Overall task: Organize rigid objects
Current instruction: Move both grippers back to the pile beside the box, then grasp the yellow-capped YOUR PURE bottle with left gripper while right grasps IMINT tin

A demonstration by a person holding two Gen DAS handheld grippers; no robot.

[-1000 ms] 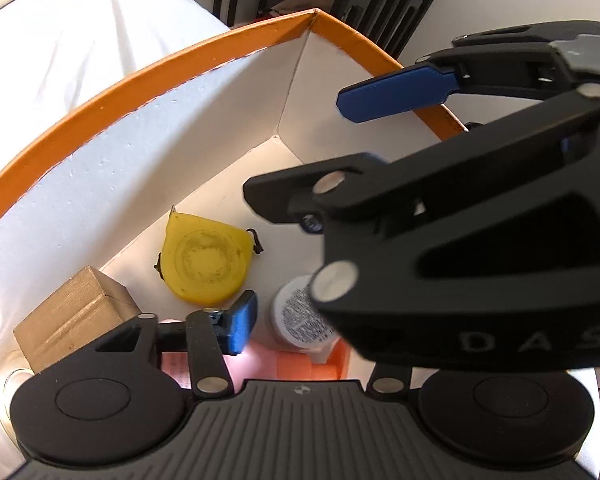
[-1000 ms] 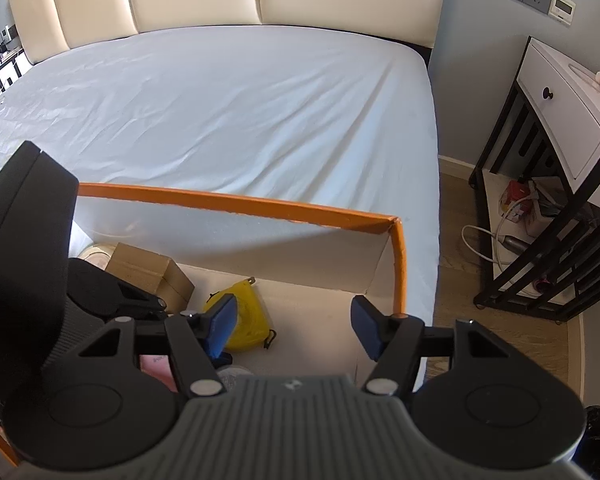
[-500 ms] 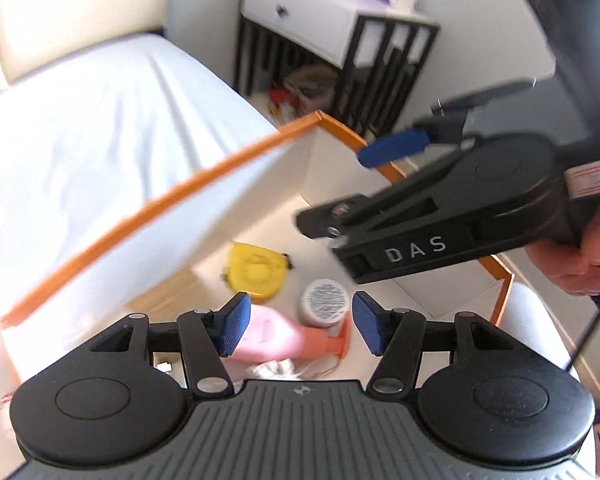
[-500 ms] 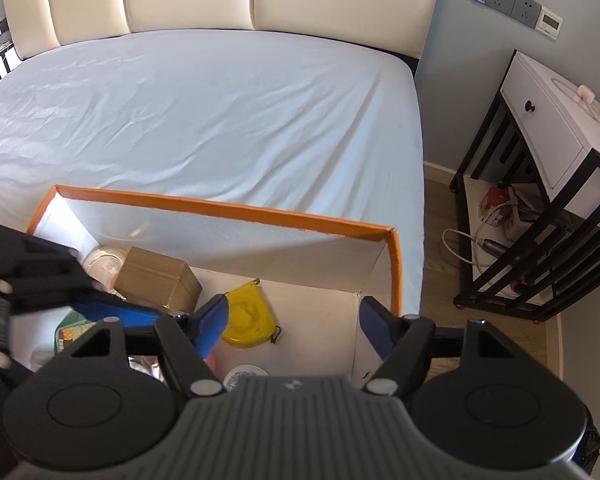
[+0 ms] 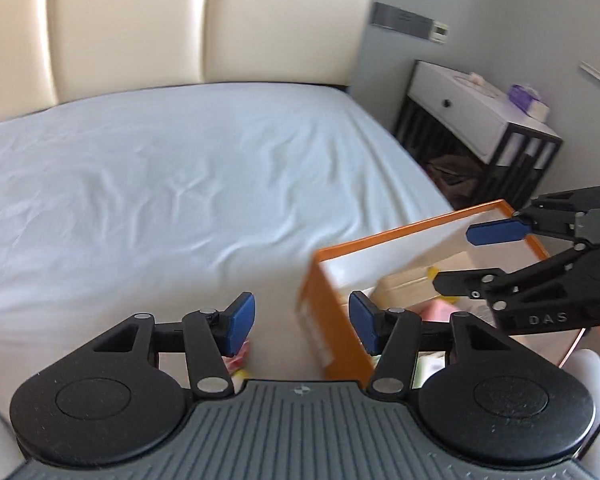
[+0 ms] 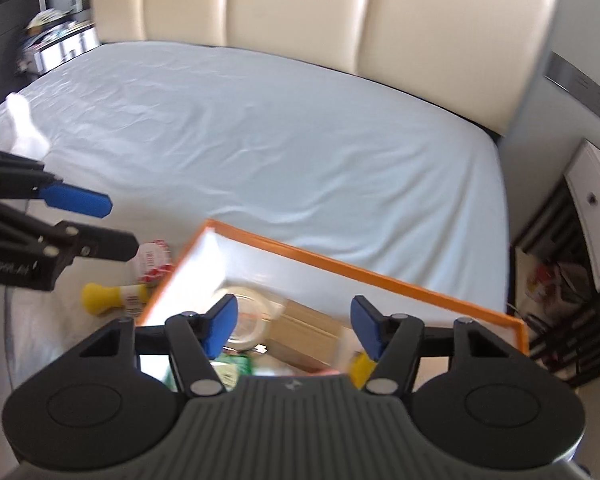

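Observation:
An orange-rimmed white box (image 6: 340,266) sits on a table beside a bed; it also shows in the left wrist view (image 5: 332,320). Inside lie a brown cardboard box (image 6: 312,326), a round clear lid (image 6: 248,320), a green packet (image 6: 236,368) and a yellow tape measure (image 6: 360,366). Left of the box lie a yellow-capped bottle (image 6: 112,298) and a red-and-white jar (image 6: 154,260). My left gripper (image 5: 302,326) is open and empty over the box's left corner. My right gripper (image 6: 294,326) is open and empty above the box.
The bed with its pale sheet (image 5: 180,184) fills the space behind the box, with a cream headboard (image 6: 300,12). A white nightstand on a black frame (image 5: 480,112) stands at the right. Something pink and yellow (image 5: 238,358) lies under my left fingers.
Both grippers have lifted and swung left, out of the box. The left one now looks over the bed and the box's left corner. The bottle and jar have come into view.

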